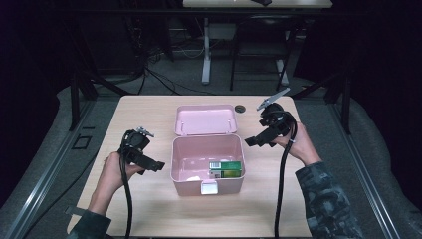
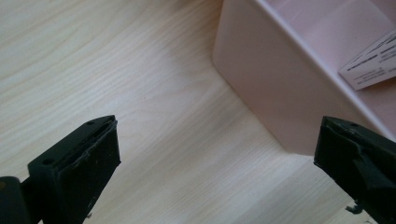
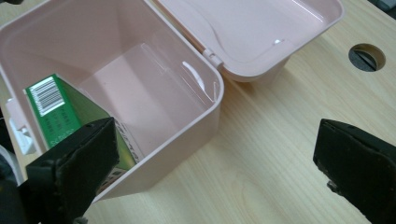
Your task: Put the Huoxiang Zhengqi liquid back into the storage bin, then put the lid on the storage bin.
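Note:
A pink plastic box [image 1: 179, 172] stands open in the middle of the table, its lid [image 1: 205, 120] swung back flat behind it. A green carton [image 1: 226, 169] with a barcode lies inside at the right; the same carton [image 3: 58, 109] leans against the wall in the right gripper view. My left gripper [image 1: 160, 166] hovers just left of the box, open and empty, with the box's outer wall [image 2: 261, 88] between and beyond its jaws. My right gripper [image 1: 249, 141] is at the box's right rear corner [image 3: 205, 112], open, holding nothing.
The light wooden table [image 1: 149, 209] has a round cable hole [image 1: 240, 108] behind the lid, also visible as the hole [image 3: 367, 57] in the right gripper view. A white latch [image 1: 209, 187] sits on the box front. Dark floor and desk legs lie beyond the table.

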